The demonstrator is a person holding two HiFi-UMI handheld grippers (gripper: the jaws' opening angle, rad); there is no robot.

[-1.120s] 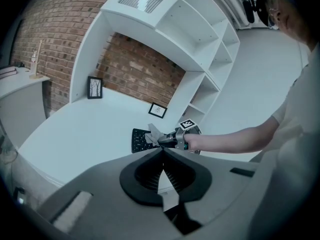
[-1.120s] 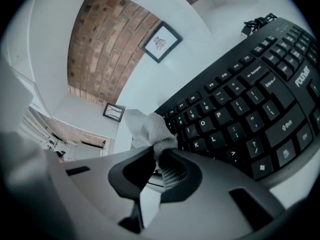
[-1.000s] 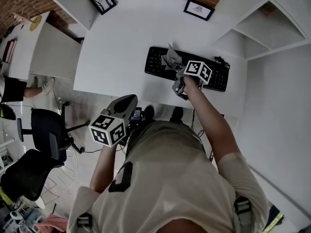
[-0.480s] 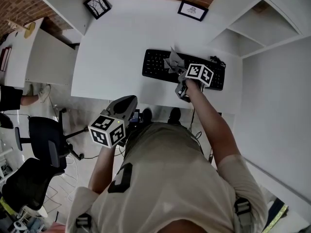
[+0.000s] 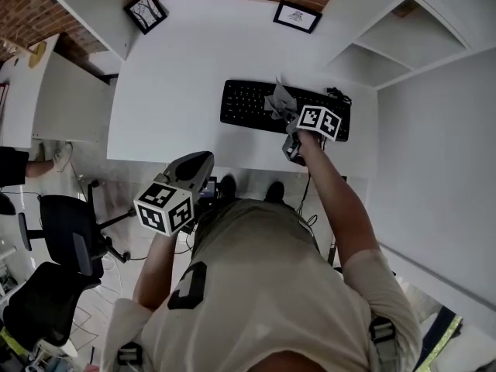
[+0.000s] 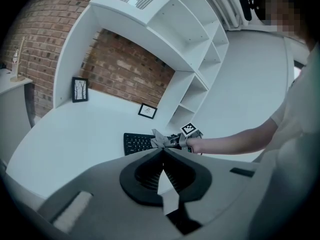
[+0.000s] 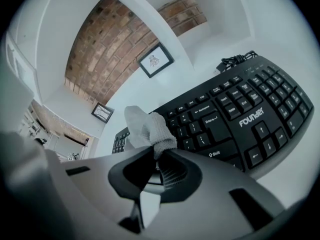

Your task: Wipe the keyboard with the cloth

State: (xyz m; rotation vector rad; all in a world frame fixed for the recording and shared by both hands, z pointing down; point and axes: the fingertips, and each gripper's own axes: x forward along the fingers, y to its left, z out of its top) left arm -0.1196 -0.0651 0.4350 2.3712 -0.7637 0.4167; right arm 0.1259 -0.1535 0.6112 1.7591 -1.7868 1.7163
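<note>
Cloth: a pale grey cloth (image 7: 145, 129) was bunched into a wad, its loose end standing up over the middle keys of the keyboard.
Keyboard: the black keyboard (image 5: 244, 105) lay flat toward the right half of the white desk (image 5: 170, 76), its long side along the near edge, and a coiled cable (image 7: 235, 60) sat at its far right corner.
Right tool: the right tool (image 7: 156, 151) had its jaws closed tight on the lower end of the cloth, low over the near middle rows, just left of the enter key.
Left tool: the left tool (image 6: 162, 151) had its jaws together with nothing between them, and it hung by the person's body, short of the desk edge and well apart from the keyboard.
Surroundings: two framed pictures (image 5: 297, 16) stood at the back of the desk against a brick wall (image 7: 115, 39), with white shelves (image 5: 403, 45) to the right.
Progress: wiping looked under way, with the cloth gripped and placed on the keys at about mid-keyboard.
Done: which keys had been covered could not be told, since no dust or streaks showed.
Left: judging by the cloth's place, the right-hand block of arrow and number keys and the far left end probably needed passes.
</note>
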